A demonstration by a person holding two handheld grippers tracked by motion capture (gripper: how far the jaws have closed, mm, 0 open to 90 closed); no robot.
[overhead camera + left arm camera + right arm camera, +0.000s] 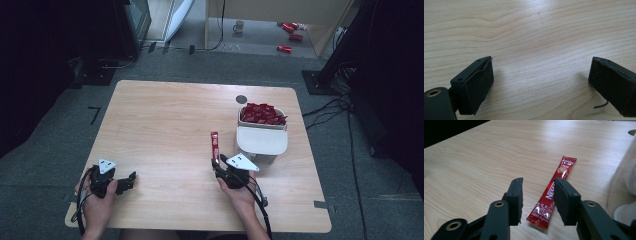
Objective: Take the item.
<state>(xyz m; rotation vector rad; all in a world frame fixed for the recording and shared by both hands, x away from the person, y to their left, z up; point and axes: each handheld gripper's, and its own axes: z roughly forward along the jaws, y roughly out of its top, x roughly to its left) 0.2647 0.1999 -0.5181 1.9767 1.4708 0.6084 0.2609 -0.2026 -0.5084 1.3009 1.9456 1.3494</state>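
The long red foil coffee-stick sachet (554, 195) lay flat on the light wooden desk (165, 125), just beside the white rectangular plastic container (261, 140) whose far compartment held a heap of similar red sachets (262, 113). The right hand-held gripper (537, 195) hovered over the sachet's near end with its black jaws partly open; the sachet lay between them, and the pads did not press on it. Well apart, near the desk's front left corner, the left hand-held gripper (541, 75) stood wide open over bare wood, holding nothing.
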